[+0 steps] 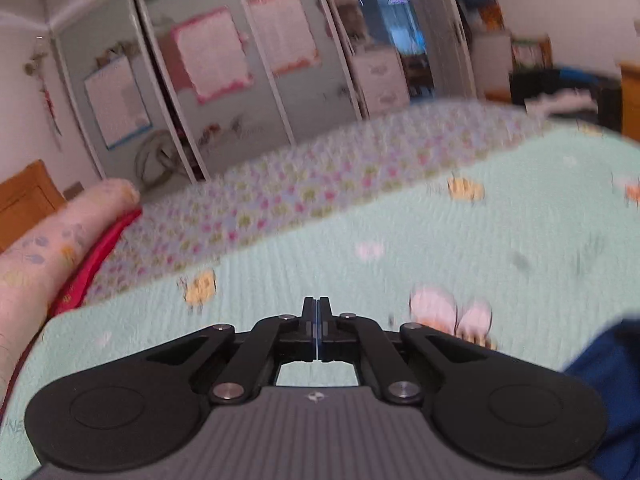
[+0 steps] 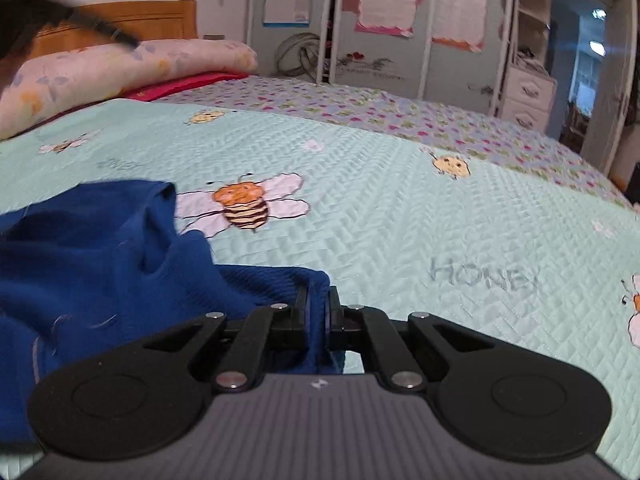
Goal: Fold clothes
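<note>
Left view motion-blurred; right sharper, fisheye-bent edges, soft indoor light

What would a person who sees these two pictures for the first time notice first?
First comes the crumpled deep-blue knitted garment, lying at the left of the right wrist view, with a fold of it pinched in the right hand-held gripper. Next is the mint-green quilted bedspread under it, printed with a large orange-and-brown striped bee with white wings just beside the garment. The left hand-held gripper is shut, with nothing visible between its fingers.
</note>
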Available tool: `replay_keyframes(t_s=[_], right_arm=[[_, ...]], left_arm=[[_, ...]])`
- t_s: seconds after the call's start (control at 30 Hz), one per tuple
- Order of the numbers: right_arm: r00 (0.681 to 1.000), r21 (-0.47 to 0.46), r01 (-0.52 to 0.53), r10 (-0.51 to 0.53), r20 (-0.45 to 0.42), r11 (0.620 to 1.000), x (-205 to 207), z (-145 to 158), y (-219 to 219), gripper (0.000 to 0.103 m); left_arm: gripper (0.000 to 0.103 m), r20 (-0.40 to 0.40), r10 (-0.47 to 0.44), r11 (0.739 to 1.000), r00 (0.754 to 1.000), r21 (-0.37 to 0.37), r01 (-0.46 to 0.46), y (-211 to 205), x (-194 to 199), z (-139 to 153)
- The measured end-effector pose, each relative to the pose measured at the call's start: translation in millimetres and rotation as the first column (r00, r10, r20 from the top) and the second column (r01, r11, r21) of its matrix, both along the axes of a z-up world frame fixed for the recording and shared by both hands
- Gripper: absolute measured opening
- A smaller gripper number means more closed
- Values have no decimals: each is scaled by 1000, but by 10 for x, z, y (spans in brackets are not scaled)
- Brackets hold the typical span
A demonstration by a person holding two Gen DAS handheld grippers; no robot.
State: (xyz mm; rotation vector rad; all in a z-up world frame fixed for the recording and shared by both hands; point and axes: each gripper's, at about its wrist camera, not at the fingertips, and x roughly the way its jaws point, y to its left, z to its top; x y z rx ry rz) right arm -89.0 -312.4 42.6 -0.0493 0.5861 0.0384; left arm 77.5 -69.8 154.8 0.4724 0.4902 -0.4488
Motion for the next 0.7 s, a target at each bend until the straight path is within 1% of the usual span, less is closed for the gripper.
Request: replay_keyframes(t_s=[0.03, 0.07, 0.1, 0.13, 0.17, 0.23, 0.3, 0.4, 0.47, 0.57, 0.63, 0.67, 0.7], right_arm=[[1000, 9, 6, -6, -4, 1000, 16, -16, -21, 5], [1000, 18, 11, -11, -9, 1000, -7, -53, -27, 5], [1000, 29, 16, -16, -17, 999, -50, -101, -25, 5], [1000, 40, 21, -20, -24, 999, -93, -149, -23, 6], [999, 51, 27, -25, -33, 998, -130, -196, -20, 6], [999, 71, 36, -33, -38, 997, -190, -290, -10, 6], [999, 87, 42, -39, -38, 995, -233, -365, -1, 7], [999, 93, 40, -37, -37, 995, -220, -374, 4, 7], [999, 94, 38, -35, -40, 995, -209, -392, 5, 7], [999, 98, 37, -32, -44, 995, -193, -432, 6, 7], [999, 110, 37, -33, -36, 993, -194, -458, -8, 7], [999, 118, 38, -34, -31, 992, -204, -462, -19, 7], [999, 123, 39, -36, -26, 992, -215, -459, -27, 7]], left_arm=[[5, -25, -12, 1000, 1000, 23, 12, 26, 22, -135], [13, -58, -18, 999, 998, 45, 21, 50, 57, -284], [31, -89, -17, 997, 996, 68, 23, 77, 92, -433], [39, -105, -5, 996, 994, 85, 14, 103, 133, -559], [43, -117, 4, 996, 993, 90, 7, 138, 180, -673], [44, -162, -3, 997, 987, 81, 16, 190, 287, -845], [49, -219, -5, 997, 976, 76, 22, 223, 405, -1009], [54, -283, 9, 999, 959, 47, 5, 290, 531, -1154], [54, -337, -3, 1000, 942, -2, 3, 349, 597, -1207], [53, -384, -33, 998, 923, -66, 8, 413, 592, -1198], [40, -405, -40, 997, 913, -78, 10, 416, 550, -1205], [15, -414, -43, 997, 909, -81, 10, 415, 527, -1210], [12, -408, -42, 997, 912, -71, 14, 387, 473, -1202]])
